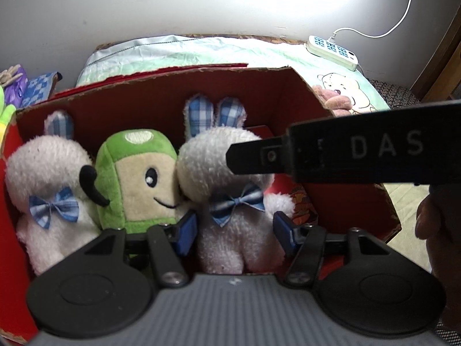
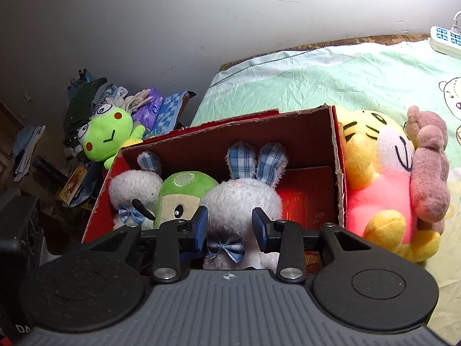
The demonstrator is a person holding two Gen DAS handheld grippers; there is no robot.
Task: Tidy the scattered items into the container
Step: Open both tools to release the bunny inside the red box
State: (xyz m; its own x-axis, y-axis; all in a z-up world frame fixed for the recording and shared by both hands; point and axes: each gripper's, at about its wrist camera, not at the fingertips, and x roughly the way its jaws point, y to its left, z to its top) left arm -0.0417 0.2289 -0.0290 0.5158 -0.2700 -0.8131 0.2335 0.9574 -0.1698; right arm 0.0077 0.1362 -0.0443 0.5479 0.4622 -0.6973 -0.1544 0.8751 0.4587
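Note:
A red cardboard box (image 1: 259, 86) (image 2: 337, 155) stands on the bed and holds three plush toys. A white rabbit with a blue bow (image 1: 227, 178) (image 2: 242, 201) stands in the middle, a green plush (image 1: 138, 173) (image 2: 184, 190) is to its left, and a second white rabbit (image 1: 46, 173) (image 2: 132, 187) is at the far left. My left gripper (image 1: 234, 229) is open with its blue pads on either side of the middle rabbit's body. My right gripper (image 2: 230, 226) is open above the same rabbit; its black body (image 1: 345, 152) crosses the left wrist view.
A yellow and pink tiger plush (image 2: 380, 178) and a brown plush (image 2: 429, 173) (image 1: 337, 101) lie on the green sheet (image 2: 302, 86) right of the box. A green frog plush (image 2: 106, 135) sits on clutter to the left. A white power strip (image 1: 331, 47) lies by the wall.

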